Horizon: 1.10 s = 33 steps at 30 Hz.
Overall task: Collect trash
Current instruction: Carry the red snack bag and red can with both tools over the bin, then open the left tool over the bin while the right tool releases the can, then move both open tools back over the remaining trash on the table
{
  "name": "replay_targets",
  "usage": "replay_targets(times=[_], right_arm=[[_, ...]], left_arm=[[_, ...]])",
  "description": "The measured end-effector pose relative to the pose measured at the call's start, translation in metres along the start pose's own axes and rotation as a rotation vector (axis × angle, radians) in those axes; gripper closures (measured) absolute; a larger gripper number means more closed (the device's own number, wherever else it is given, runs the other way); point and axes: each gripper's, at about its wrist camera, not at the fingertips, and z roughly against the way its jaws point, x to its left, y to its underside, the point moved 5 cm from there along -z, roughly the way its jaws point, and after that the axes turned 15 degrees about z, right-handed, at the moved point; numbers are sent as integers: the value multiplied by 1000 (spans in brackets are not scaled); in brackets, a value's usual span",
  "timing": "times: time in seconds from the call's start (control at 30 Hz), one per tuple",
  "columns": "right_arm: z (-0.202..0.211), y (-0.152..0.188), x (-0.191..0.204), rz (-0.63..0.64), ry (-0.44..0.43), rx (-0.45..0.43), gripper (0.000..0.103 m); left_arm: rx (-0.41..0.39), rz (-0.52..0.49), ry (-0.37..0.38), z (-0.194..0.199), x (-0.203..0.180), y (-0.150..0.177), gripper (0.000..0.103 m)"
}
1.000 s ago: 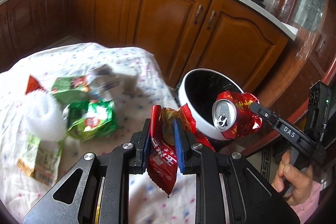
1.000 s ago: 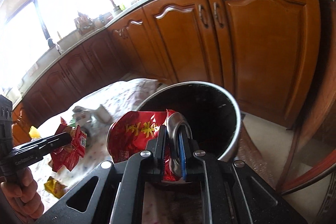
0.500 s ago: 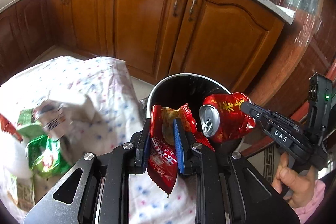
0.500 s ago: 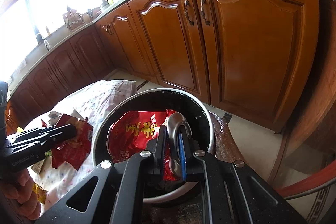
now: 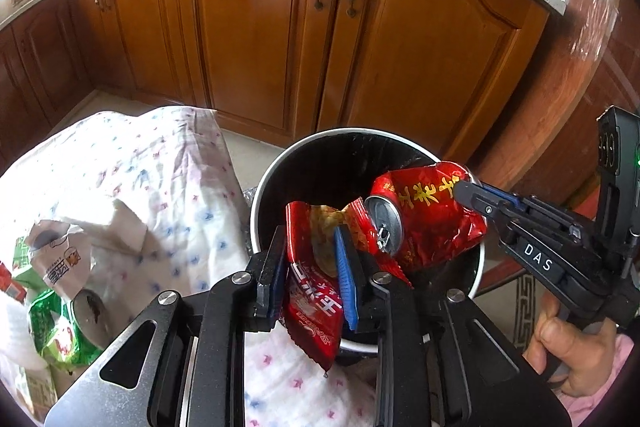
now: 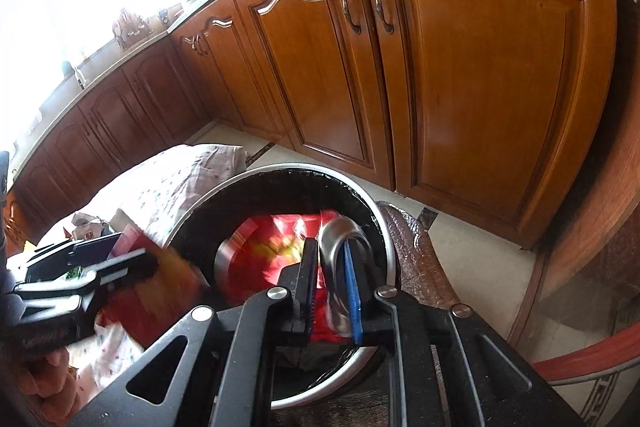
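Note:
My left gripper (image 5: 310,259) is shut on a red snack wrapper (image 5: 316,303) and holds it at the near rim of the round black trash bin (image 5: 320,151). My right gripper (image 6: 334,267) is shut on a crushed red drink can (image 5: 424,215), held over the bin's opening; the can (image 6: 276,247) looks blurred in the right wrist view. The bin (image 6: 280,175) stands on the floor beside the cloth-covered table (image 5: 160,163). The left gripper (image 6: 100,255) shows at the left in the right wrist view.
More trash lies on the table at the left: green wrappers (image 5: 60,331) and a white paper packet (image 5: 60,259). Wooden cabinet doors (image 5: 256,27) stand behind the bin. A dark wooden table edge (image 6: 584,359) curves at the right.
Both grippers have moved from the table toward the bin. The wrapper and the can now hang over the bin's opening. The table trash has slid to the left of view.

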Motion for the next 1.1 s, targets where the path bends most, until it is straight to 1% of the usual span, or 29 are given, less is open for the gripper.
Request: replay_targets(times=[0.03, 0.07, 0.1, 0.13, 0.17, 0.2, 0.27, 0.33, 0.37, 0.43, 0.53, 0.67, 0.73, 0.87, 1.1], right_arm=[[0, 1, -1, -10, -6, -1, 83], [1, 1, -1, -15, -9, -4, 76], [3, 1, -1, -20, -9, -9, 73], [5, 2, -1, -26, -11, -15, 65], [7, 2, -1, -33, -19, -22, 62], [10, 3, -1, -40, -25, -29, 62], [15, 4, 1, -53, -32, -42, 55], [23, 6, 5, -67, -42, -61, 43], [26, 6, 7, -71, -45, -66, 34], [34, 7, 17, -76, -58, -87, 28], [41, 10, 32, -77, -87, -94, 21], [51, 16, 51, -86, -119, -107, 15], [55, 22, 64, -93, -139, -113, 14], [57, 29, 85, -99, -176, -106, 14], [53, 42, 131, -75, -240, -73, 14]], left_arm=[[2, -1, -6, -1, -1, 0, 58], [7, 0, -16, -2, -1, 1, 46], [6, 5, -26, -3, 0, 1, 36], [-2, 7, -24, -1, 0, 0, 36], [-4, 6, -21, 0, 0, 0, 35], [-1, 8, -24, 0, 1, 1, 35], [-7, 11, -25, 4, 2, 1, 35], [-16, 16, -23, 10, 7, 3, 35], [-19, 22, -21, 15, 10, 4, 35], [-26, 35, -19, 21, 16, 7, 35], [-38, 69, -13, 35, 29, 12, 35], [-52, 106, -22, 52, 48, 19, 35], [-63, 124, -26, 61, 59, 24, 35], [-90, 177, -38, 80, 86, 36, 34], [-112, 247, -80, 107, 137, 64, 34]])
